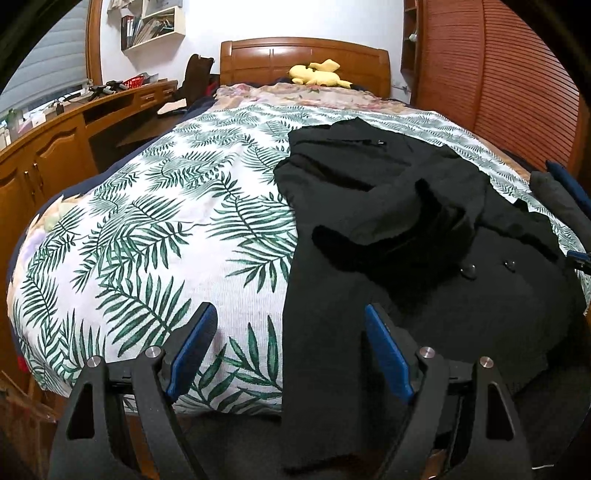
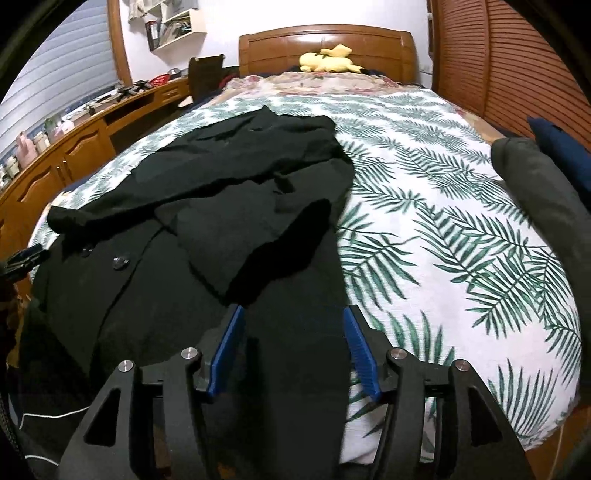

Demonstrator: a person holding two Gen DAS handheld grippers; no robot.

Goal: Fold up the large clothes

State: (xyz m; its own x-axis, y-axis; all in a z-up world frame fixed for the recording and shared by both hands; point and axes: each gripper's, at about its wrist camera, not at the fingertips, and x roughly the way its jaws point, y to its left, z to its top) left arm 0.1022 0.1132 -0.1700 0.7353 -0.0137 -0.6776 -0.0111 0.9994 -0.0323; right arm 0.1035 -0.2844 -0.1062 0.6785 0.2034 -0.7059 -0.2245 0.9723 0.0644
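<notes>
A black coat (image 1: 424, 229) lies spread on the bed (image 1: 166, 221), over the white cover printed with green fern leaves; one sleeve (image 2: 258, 243) is folded across its front and two dark buttons (image 1: 469, 271) show below that fold. The coat's hem hangs over the foot edge of the bed.

The left gripper (image 1: 291, 354) hangs just above that hem edge with its blue pads wide apart and nothing between them. The right gripper (image 2: 293, 350) is partly open over the coat's lower end; the pads stand clear of the cloth.

Beyond the coat, a yellow plush toy (image 1: 317, 74) rests against the wooden headboard (image 1: 306, 59). A grey bundle (image 2: 535, 192) and a dark blue cushion (image 2: 561, 147) lie right of the coat at the bed's edge. Left of the bed runs a cluttered wooden table (image 1: 74, 122), with a wall shelf (image 1: 155, 26) of books above it. No writing can be read.
</notes>
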